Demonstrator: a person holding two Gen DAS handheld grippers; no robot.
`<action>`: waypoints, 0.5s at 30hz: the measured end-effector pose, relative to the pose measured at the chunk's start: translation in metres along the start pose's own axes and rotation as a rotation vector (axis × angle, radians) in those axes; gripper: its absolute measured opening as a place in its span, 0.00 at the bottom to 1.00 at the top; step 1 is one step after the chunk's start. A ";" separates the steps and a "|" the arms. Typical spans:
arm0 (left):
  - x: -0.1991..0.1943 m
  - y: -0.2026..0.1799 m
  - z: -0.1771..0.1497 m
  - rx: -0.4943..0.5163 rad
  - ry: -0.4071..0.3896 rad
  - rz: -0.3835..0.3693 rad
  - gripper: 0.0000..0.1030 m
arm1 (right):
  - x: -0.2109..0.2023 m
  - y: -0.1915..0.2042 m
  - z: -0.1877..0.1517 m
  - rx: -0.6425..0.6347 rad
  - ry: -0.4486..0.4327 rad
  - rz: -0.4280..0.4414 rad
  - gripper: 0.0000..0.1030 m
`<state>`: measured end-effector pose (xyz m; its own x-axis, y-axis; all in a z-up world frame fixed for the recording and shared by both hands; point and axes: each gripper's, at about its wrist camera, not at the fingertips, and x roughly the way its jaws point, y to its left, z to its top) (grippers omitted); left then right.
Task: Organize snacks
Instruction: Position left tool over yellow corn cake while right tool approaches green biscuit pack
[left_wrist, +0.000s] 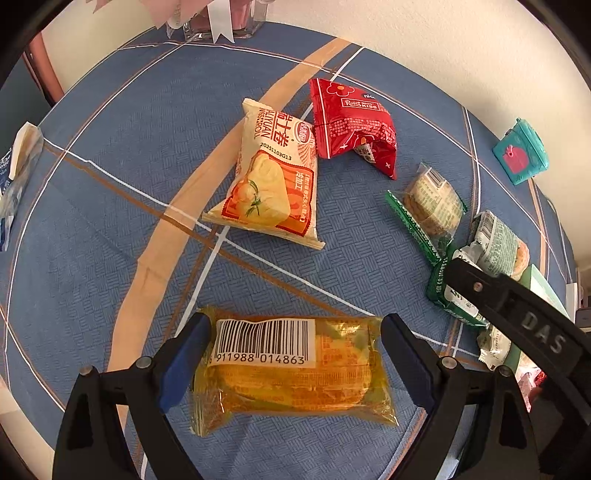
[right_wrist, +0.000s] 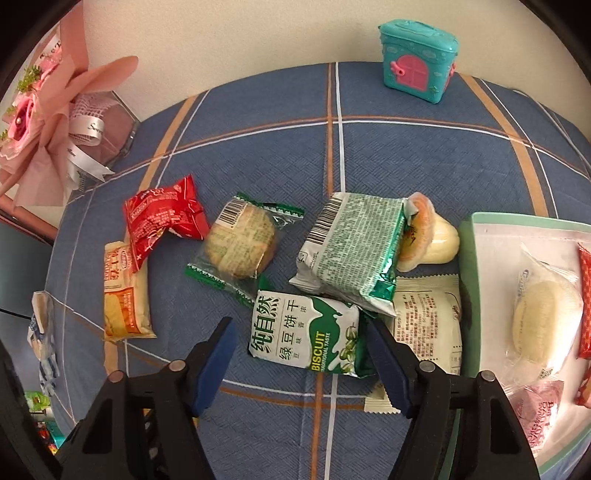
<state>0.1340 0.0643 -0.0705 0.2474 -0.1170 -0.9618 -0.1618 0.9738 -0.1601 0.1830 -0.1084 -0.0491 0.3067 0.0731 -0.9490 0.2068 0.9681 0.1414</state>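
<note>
Left gripper (left_wrist: 295, 363): jaws spread wide to either side of the yellow snack packet (left_wrist: 295, 373), which lies flat on the blue plaid tablecloth (left_wrist: 110, 184) barcode side up. The blue pads sit at the packet's two short ends; whether they press on the wrapper cannot be told.

Right gripper (right_wrist: 301, 356): jaws apart and released, straddling the green biscuit packet (right_wrist: 304, 334). Its right pad is close to the packet's edge; its left pad stands clear of it.

Positions below are given relative to the green biscuit packet, right wrist view:
- Just right, partly tucked under it: a cream sachet (right_wrist: 428, 325).
- Further right: a green-rimmed white tray (right_wrist: 466, 258) holding a pale round cake in clear wrap (right_wrist: 543, 325).
- Just behind, overlapping its top edge: a green-and-white packet (right_wrist: 351, 251) lying print side up.
- Behind and left: a round biscuit in clear wrap (right_wrist: 240, 242).
- Further left: a red packet (right_wrist: 162, 221) and, nearer the camera, an orange-and-cream roll packet (right_wrist: 123, 295).
- Far behind, near the wall: a teal toy house (right_wrist: 417, 59)
</note>
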 end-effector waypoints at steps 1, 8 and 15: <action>0.000 -0.001 0.000 0.004 -0.001 0.005 0.91 | 0.002 0.002 0.001 -0.006 0.003 -0.011 0.71; -0.001 0.000 -0.001 0.005 -0.007 0.005 0.91 | 0.006 0.009 0.003 -0.042 0.000 -0.048 0.62; -0.002 0.005 -0.003 0.002 -0.005 -0.008 0.91 | -0.003 -0.005 -0.015 -0.026 0.009 -0.008 0.60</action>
<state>0.1303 0.0689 -0.0703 0.2530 -0.1236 -0.9595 -0.1580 0.9732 -0.1670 0.1671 -0.1093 -0.0516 0.2962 0.0671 -0.9528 0.1854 0.9745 0.1263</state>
